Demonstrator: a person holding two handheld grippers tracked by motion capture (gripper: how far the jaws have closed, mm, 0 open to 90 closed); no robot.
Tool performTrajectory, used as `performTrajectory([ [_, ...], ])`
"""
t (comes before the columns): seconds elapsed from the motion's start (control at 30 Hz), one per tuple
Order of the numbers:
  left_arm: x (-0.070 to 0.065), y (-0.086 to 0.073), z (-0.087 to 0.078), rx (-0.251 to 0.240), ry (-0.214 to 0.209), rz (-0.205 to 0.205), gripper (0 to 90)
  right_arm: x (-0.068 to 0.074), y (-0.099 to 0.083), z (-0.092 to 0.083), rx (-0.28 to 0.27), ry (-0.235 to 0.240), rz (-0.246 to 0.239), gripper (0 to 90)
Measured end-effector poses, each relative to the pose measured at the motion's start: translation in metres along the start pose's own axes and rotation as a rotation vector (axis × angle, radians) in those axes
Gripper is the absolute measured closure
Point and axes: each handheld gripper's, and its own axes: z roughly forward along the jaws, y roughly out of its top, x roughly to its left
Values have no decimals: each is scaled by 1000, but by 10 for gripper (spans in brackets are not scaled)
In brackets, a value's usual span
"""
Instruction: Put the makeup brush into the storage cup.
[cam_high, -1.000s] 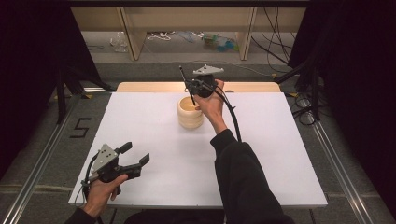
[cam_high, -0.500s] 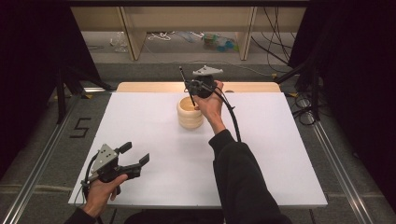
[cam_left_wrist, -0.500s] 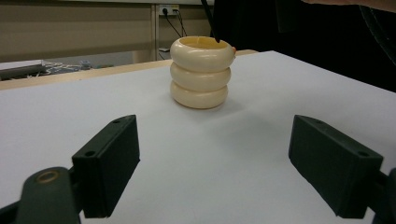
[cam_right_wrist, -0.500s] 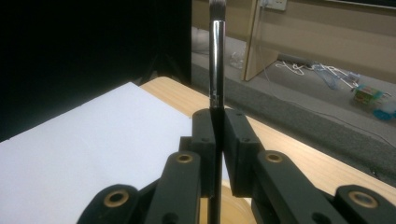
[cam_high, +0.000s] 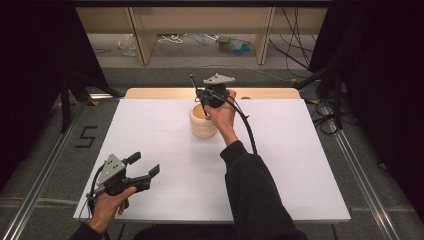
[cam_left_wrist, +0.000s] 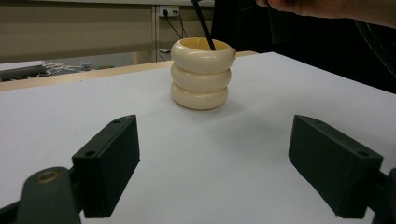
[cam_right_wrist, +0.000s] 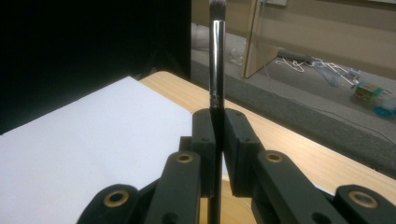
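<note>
A cream holder (cam_high: 202, 123) made of three stacked rings stands at the back middle of the white table (cam_high: 150, 125). Above it my right gripper (cam_high: 199, 94) is shut on a thin black brush (cam_high: 196, 89), bristles up and tilted left. In the right gripper view the brush (cam_right_wrist: 217, 51), with its silver ferrule, rises between the pressed pads of the right gripper (cam_right_wrist: 217, 126). The left gripper view has the brush handle (cam_left_wrist: 204, 25) reaching down into the holder (cam_left_wrist: 201, 74). My left gripper (cam_high: 145, 164) stands open at the near left, nothing between its jaws (cam_left_wrist: 215, 163).
A light wooden strip (cam_high: 160, 93) runs along the table's far edge. Beyond it are shelf legs, cables and clutter on the floor. Black curtains hang on both sides. A metal rail (cam_high: 45, 165) borders the table's left side.
</note>
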Motion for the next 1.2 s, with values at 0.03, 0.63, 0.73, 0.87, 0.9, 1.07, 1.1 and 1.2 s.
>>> performTrajectory([
  [0.03,0,0,0,0,1,-1,164,0,-1,0,6,-4,9,840],
  [0.63,0,0,0,1,1,0,164,-4,-13,3,21,-10,22,839],
  [0.73,0,0,0,1,3,-4,165,-2,-15,5,33,-8,22,839],
  [0.87,0,0,0,-1,2,-5,165,-1,-18,7,36,-14,27,839],
  [0.9,0,0,0,0,3,-5,165,-1,-19,7,42,-18,16,839],
  [1.07,0,0,0,-1,2,-3,165,-3,-23,7,50,-17,26,839],
  [1.1,0,0,0,0,3,-3,164,-3,-23,6,58,-19,24,839],
  [1.2,0,0,0,-1,2,-2,164,-3,-24,7,67,-20,32,839],
])
